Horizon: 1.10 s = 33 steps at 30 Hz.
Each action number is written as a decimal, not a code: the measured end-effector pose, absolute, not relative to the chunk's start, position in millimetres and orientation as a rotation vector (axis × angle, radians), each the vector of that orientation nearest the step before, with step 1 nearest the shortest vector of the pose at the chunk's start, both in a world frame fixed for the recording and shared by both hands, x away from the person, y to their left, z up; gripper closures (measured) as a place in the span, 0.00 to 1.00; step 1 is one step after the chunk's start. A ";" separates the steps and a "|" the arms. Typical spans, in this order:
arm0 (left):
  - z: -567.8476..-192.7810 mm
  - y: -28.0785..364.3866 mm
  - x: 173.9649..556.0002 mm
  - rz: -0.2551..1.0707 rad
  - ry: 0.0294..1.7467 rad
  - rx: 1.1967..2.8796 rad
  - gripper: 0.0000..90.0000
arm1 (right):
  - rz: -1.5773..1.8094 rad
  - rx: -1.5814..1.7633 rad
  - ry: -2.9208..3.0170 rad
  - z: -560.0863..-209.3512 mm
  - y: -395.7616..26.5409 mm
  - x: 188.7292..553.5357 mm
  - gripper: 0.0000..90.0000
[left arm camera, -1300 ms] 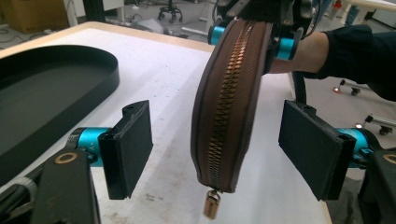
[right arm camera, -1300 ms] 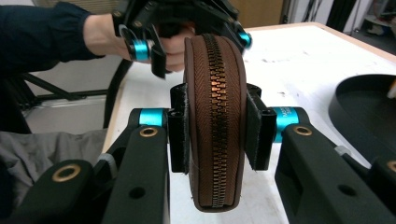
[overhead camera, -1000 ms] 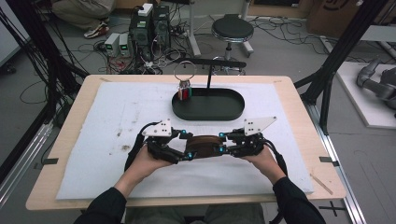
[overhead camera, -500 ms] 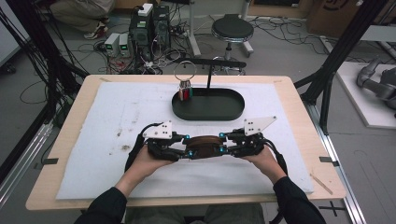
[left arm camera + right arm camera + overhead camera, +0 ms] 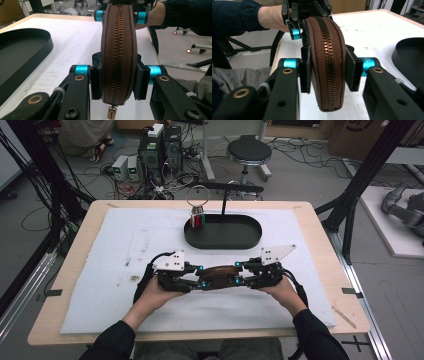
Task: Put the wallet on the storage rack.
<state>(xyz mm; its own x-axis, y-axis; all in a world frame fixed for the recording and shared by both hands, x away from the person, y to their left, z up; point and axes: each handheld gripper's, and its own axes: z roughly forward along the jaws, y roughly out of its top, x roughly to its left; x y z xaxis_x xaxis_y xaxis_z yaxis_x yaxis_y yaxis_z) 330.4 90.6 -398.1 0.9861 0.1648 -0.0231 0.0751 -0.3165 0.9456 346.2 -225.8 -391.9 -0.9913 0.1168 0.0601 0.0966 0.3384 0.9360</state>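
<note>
Holding one brown zipper pouch [image 5: 218,276] between them, the left gripper [image 5: 196,281] and the right gripper [image 5: 241,279] each pinch one end, jaws squeezed tight on its sides. The pouch sits just above the white mat [image 5: 100,270], near the person. Its long side runs from one gripper straight across to the other, zipper [image 5: 116,50] facing up. The zipper pull [image 5: 111,112] hangs at the left gripper's end, so that hand is nearer. One black tray [image 5: 223,237] waits farther back.

Left tool [image 5: 196,281], right tool [image 5: 241,279] and brown pouch [image 5: 218,276] marginally nearer the person.
</note>
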 end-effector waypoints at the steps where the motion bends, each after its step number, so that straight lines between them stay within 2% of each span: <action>1: -398.3 90.5 330.2 0.086 0.176 1.890 0.73 | 1.785 0.204 2.555 -391.9 -225.8 346.2 0.72; 7: -397.0 91.3 330.1 0.087 0.183 1.883 0.71 | 1.800 0.183 2.551 -390.7 -226.6 345.7 0.75; 9: -396.0 92.1 330.2 0.095 0.208 1.868 0.65 | 1.805 0.183 2.547 -390.5 -226.6 345.7 0.75; 11: -393.1 95.0 330.1 0.119 0.231 1.850 0.50 | 1.784 0.208 2.546 -390.8 -227.9 347.0 0.76; 12: -391.7 96.8 330.2 0.130 0.251 1.844 0.50 | 1.784 0.208 2.546 -390.8 -227.9 347.0 0.76; 16: -388.1 108.9 329.9 0.164 0.296 1.831 0.39 | 1.781 0.263 2.510 -388.6 -234.0 351.2 0.76; 22: -385.3 137.6 319.8 0.249 0.377 1.785 0.35 | 1.748 0.356 2.463 -388.0 -240.8 361.4 0.76; 33: -393.1 171.5 306.6 0.298 0.456 1.764 0.34 | 1.693 0.545 2.348 -385.5 -248.7 382.8 0.76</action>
<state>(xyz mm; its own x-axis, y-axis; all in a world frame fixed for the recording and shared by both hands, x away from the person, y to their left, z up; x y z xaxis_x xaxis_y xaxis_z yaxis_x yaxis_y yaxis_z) 306.6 171.5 -393.1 0.8892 0.4556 -0.0420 0.1454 -0.1944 0.9701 382.8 -248.7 -385.5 -0.9131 0.4038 0.0556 0.1804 0.2780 0.9435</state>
